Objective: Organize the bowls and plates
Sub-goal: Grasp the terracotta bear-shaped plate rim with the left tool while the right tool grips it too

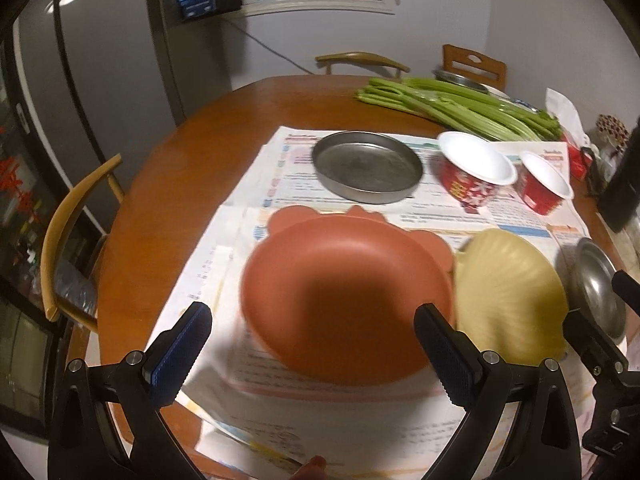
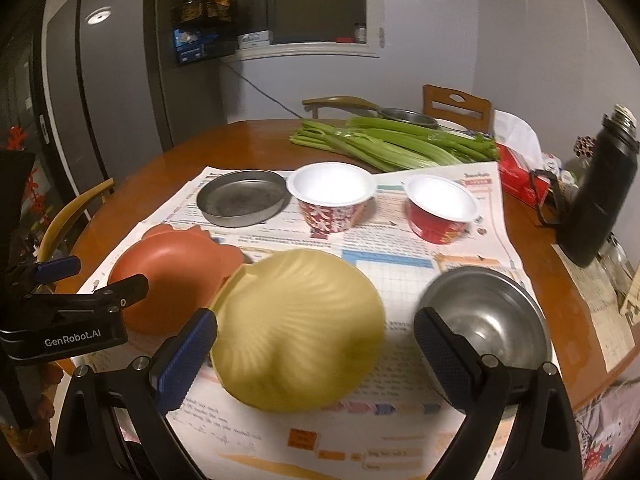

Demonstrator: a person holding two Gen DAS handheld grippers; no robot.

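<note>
A terracotta crab-shaped plate (image 1: 344,292) lies on newspaper in front of my left gripper (image 1: 312,344), which is open and empty just before it. A yellow shell-shaped plate (image 2: 296,332) lies beside it on the right, in front of my right gripper (image 2: 316,352), also open and empty. A steel bowl (image 2: 488,316) sits right of the yellow plate. Further back stand a flat steel pan (image 2: 242,197) and two red paper bowls (image 2: 332,200) (image 2: 440,208). The yellow plate (image 1: 508,296) and steel pan (image 1: 366,166) also show in the left wrist view.
Newspaper (image 2: 400,276) covers the near half of the round wooden table (image 2: 240,140). Celery (image 2: 392,144) lies at the back. A black flask (image 2: 600,192) and a red tissue box (image 2: 520,172) stand at the right. Chairs (image 1: 72,236) ring the table.
</note>
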